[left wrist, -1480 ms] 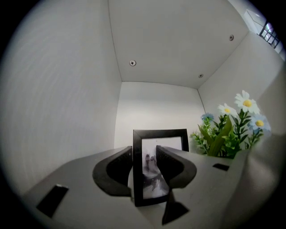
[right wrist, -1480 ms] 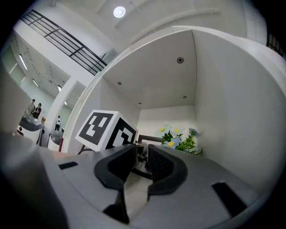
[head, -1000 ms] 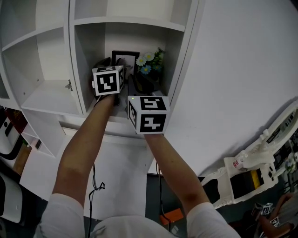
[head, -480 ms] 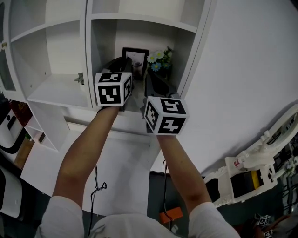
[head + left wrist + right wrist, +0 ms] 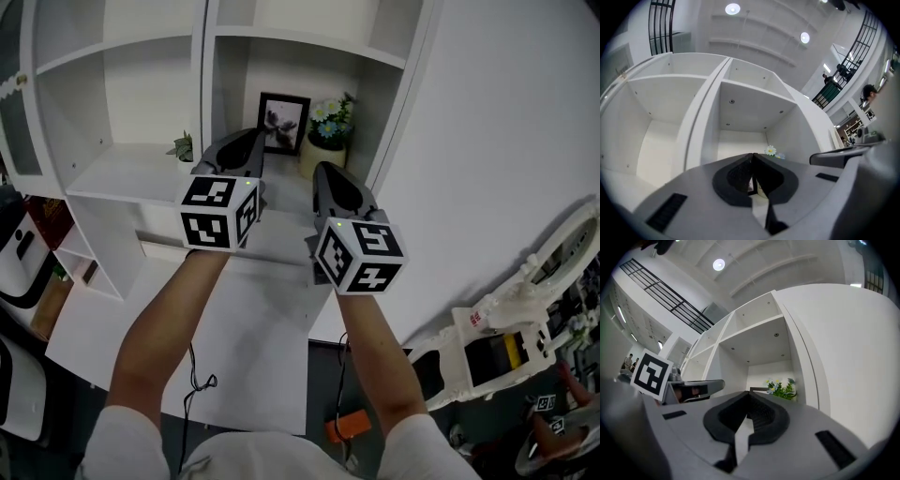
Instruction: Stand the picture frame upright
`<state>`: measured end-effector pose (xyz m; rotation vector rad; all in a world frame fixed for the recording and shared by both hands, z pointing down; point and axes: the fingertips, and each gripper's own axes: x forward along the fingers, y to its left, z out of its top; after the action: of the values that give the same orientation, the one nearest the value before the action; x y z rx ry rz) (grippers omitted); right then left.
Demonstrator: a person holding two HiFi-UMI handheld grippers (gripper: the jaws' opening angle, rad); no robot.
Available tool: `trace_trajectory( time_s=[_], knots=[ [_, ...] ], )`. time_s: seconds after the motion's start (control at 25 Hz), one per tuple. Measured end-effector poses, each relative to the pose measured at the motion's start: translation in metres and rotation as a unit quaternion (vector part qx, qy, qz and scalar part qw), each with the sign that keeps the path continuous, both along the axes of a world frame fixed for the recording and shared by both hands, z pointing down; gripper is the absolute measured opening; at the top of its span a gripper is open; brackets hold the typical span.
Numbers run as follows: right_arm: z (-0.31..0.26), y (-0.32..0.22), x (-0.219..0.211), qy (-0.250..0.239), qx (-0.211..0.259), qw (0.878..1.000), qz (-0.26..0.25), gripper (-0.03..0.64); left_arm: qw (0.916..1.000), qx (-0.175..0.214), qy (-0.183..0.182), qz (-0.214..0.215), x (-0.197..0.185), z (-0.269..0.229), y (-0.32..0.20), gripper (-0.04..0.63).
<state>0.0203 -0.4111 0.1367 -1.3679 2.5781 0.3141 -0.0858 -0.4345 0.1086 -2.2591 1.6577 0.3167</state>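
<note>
The black picture frame stands upright at the back of the white shelf compartment, with a flower pot just to its right. My left gripper is in front of the compartment, short of the frame and apart from it. Its jaws have just been closing and now meet with nothing between them. My right gripper hangs lower and to the right, also shut and empty. In the right gripper view the flowers and the frame's top edge show just past the fingertips.
A small green plant sits in the neighbouring compartment on the left. A plain white side panel closes the shelf unit on the right. White equipment stands on the floor at lower right.
Both grippers have drawn back out of the compartment toward me. The frame, earlier half hidden behind them, now shows fully and upright.
</note>
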Motion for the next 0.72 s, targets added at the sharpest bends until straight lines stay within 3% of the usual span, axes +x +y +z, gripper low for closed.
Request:
trace_trajectory(
  time_s=[0.4,0.72],
  knots=[
    [0.021,0.075,0.013,-0.046,-0.005,0.999,0.005,0.009,0.9981,0.034,0.031,0.042,-0.061,0.031,0.125,0.017],
    [0.063,0.138,0.032,-0.06,-0.033,0.997,0.029,0.009,0.9981,0.037,0.037,0.034,-0.103,0.066,0.204,0.017]
  ],
)
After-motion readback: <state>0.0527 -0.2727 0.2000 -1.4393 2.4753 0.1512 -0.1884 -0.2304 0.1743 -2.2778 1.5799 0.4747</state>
